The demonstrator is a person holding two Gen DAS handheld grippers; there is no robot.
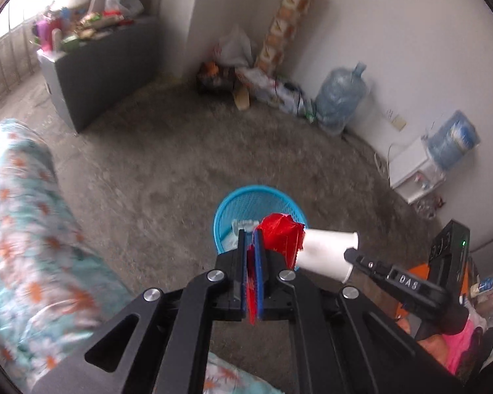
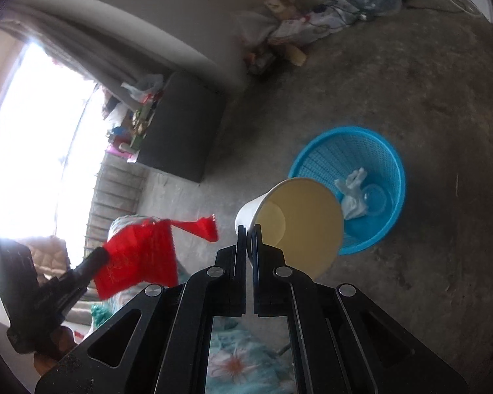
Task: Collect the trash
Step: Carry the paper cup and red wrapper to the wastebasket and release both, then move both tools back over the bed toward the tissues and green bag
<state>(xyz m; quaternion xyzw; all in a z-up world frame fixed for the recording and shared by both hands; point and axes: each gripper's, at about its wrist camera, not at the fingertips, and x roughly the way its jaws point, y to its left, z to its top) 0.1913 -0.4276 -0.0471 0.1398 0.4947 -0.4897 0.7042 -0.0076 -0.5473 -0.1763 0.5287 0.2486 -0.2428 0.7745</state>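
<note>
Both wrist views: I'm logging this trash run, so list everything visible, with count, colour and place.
basket: one, blue, on the floor, crumpled white paper inside
paper cup: one, white, in the right gripper's fingers
plastic wrapper: one, red, in the left gripper's fingers
water jugs: two, clear blue, by the wall
cabinet: one, dark grey, cluttered top
floral bedding: teal, near edge
left gripper: black, shut on wrapper
right gripper: black, shut on cup rim
</note>
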